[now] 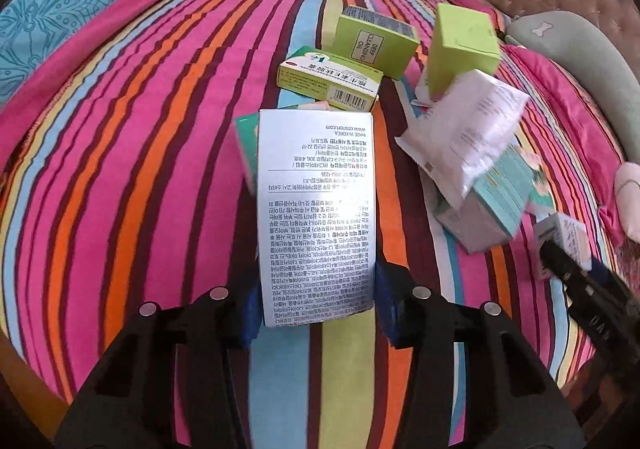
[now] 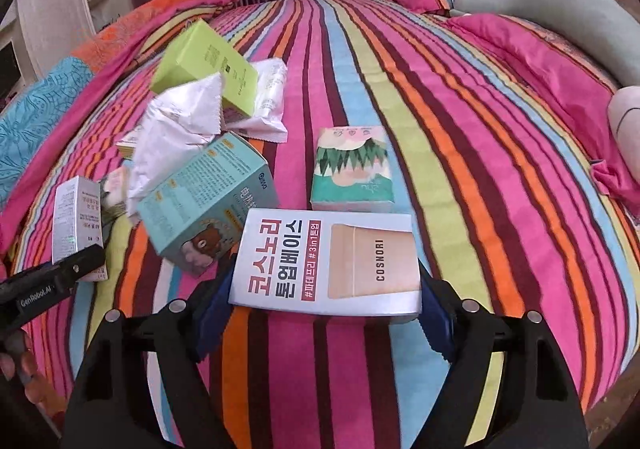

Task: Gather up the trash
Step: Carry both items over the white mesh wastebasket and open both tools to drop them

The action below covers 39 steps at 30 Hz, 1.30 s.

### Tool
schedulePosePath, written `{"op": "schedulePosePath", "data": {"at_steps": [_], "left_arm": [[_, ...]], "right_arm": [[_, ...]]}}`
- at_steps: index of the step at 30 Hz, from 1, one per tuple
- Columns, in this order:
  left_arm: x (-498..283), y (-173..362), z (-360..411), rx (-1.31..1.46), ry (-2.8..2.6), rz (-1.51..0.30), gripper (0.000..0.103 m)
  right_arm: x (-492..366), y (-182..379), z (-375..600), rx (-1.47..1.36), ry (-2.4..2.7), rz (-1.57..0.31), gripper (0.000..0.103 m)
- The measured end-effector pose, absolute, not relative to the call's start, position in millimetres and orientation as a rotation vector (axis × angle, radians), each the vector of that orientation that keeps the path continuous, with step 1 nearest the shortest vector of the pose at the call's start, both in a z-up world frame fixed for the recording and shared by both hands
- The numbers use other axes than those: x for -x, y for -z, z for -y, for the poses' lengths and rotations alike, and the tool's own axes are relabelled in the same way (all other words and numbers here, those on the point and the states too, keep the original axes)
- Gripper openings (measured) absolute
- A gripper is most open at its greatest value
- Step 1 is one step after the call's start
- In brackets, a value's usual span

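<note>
Two grabs going at once here, so plenty can slip. The left hand-held gripper (image 1: 316, 313) is clamped on the near end of a tall silver cardboard box with Korean small print (image 1: 316, 209), which sits on the striped bed cover (image 1: 140, 169) toward the bed's near edge. It's only pinched at one end (long box, short bite), so I'd guess it could swing or pivot out once lifted.

The right hand-held gripper (image 2: 320, 313) has its blue pads on either side of a flat white Cosnori carton with a beige tube picture (image 2: 326, 265), also near the near edge. The pads look to be against its sides, though I can't tell how firmly. If the squeeze is weak, the flat carton probably tips forward and drops.

Other worry: the pile right beside it. A teal cardboard box with a bear drawing (image 2: 208, 205) touches the carton's left corner, with a crumpled white foil pouch (image 2: 176, 129) leaning on top, so lifting could drag those along or knock them across the bed.
</note>
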State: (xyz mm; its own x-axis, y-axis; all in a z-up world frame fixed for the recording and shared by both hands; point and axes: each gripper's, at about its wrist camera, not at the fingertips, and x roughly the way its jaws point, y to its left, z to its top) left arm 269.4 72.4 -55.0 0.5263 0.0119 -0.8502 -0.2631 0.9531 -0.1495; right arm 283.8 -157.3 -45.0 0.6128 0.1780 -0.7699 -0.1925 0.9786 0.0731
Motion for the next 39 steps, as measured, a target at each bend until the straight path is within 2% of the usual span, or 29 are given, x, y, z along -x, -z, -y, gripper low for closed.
{"op": "schedulePosePath", "data": {"at_steps": [10,26,34,39], "left_arm": [[-200.5,30.2,-77.5,0.223,-0.130,-0.985,0.045],[-70.2,33.4,-56.4,0.216,-0.030,-1.015,0.045],[-16.9,74.2,-26.8,0.225,0.016,-1.099,0.045],[-2.8,111.9,-12.2,0.241,0.035,-1.183,0.045]], "right_arm": [[-242.1,26.9,180.9,-0.031,-0.221,-0.882,0.076],[-137.4,4.6,213.5,-0.074,-0.252,-0.853,0.076],[-79.6,31.1,201.9,-0.102,-0.324,-0.937,0.076],[-47.4,78.1,189.6,-0.123,-0.366,-1.070,0.076]]}}
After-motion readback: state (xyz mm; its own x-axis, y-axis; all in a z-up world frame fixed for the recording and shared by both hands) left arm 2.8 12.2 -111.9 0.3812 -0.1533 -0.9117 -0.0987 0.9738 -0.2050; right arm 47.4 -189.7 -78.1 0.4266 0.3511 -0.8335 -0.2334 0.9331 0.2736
